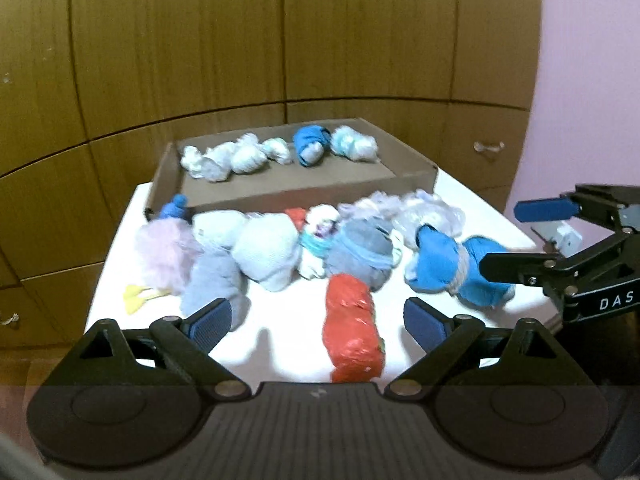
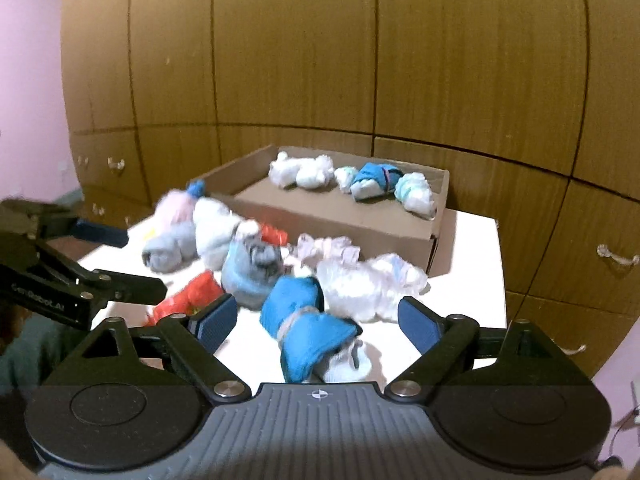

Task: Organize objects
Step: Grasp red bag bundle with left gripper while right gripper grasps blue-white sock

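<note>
White table (image 1: 280, 344), centre of frame: a loose heap of rolled cloth bundles. Red bundle (image 1: 352, 332) at lower centre, lying between the spread jaws of the left gripper (image 1: 318, 322), untouched. Blue bundle (image 2: 306, 326) low in the right wrist view, between the spread, empty jaws of the right gripper (image 2: 316, 320). Cardboard box (image 1: 288, 196) behind the heap, upper centre, holding a row of pale bundles (image 1: 236, 158) and one blue (image 1: 310, 146).

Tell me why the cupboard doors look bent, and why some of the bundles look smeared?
Left wrist view: the fisheye lens bows the wooden cupboard lines; the bundles near the cardboard box are motion-blurred, and the red bundle shows glare. Right wrist view: same bowing; the blue bundle is sharper than the pile behind.
</note>
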`<state>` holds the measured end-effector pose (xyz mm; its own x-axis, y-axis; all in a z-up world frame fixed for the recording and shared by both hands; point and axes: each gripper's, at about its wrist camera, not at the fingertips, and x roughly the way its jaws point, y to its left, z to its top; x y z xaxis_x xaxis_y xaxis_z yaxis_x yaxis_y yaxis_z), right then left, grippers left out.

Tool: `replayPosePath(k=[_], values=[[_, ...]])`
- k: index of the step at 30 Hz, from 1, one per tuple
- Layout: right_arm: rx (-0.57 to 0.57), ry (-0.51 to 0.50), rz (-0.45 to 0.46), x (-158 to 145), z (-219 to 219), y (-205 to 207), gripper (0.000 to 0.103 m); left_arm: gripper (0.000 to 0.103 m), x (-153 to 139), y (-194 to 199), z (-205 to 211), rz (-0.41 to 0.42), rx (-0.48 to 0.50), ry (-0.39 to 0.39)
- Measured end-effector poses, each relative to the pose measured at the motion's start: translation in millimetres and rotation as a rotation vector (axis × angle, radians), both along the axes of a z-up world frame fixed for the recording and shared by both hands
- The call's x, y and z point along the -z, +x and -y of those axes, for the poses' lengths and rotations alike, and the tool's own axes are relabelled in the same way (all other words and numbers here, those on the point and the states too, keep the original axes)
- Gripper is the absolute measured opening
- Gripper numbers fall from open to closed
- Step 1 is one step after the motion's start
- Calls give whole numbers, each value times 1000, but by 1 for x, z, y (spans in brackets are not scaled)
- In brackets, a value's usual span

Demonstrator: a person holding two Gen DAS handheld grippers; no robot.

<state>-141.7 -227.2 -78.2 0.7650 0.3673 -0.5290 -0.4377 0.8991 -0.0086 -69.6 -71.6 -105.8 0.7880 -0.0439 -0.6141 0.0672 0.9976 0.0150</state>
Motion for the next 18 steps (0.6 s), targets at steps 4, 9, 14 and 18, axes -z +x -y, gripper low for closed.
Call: replayPosePath(k=[4, 9, 14, 18], values=[[-19, -31, 9, 9, 0, 0, 91, 90, 9, -10, -2, -29, 39, 3], [-34, -30, -1, 17, 2, 9, 91, 87, 24, -3, 0, -72, 60, 2], [-60, -15, -24, 24, 6, 20, 89, 84, 28, 0, -1, -69, 73, 2], [-86, -8, -43, 28, 7, 26, 82, 78, 28, 0, -2, -60, 88, 0]])
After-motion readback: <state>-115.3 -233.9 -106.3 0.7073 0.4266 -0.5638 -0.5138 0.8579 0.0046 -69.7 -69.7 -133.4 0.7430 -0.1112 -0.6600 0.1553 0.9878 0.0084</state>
